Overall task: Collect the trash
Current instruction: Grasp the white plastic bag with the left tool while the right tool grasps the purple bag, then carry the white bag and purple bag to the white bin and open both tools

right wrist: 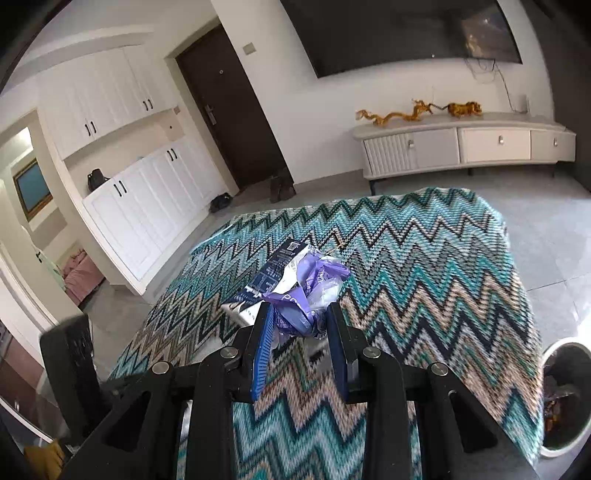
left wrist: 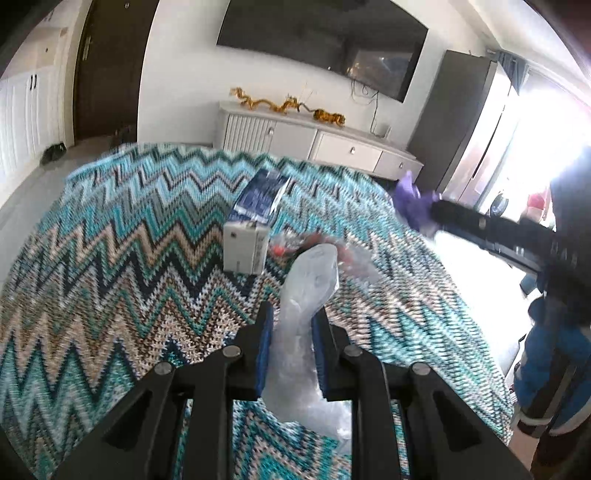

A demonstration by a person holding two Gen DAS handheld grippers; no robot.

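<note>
Now we hold clear plastic film (left wrist: 314, 273) clamped in the left gripper (left wrist: 291, 328) and a crumpled purple wrapper (right wrist: 306, 295) in the right gripper (right wrist: 300, 325), so keep both pinches firm toward the bin (right wrist: 565, 398) at lower right.

A home's living room is showing here: a large dark television (right wrist: 399, 33) is hanging on the white wall above a low pale media cabinet (right wrist: 465, 146) where golden dragon figurines (right wrist: 417, 110) are sitting. A dark entry door (right wrist: 229, 110) is standing beside white built-in cupboards (right wrist: 122, 155), shoes (right wrist: 282, 188) are lying by it, and a zigzag-patterned cloth (right wrist: 424, 266) is covering the table.
</note>
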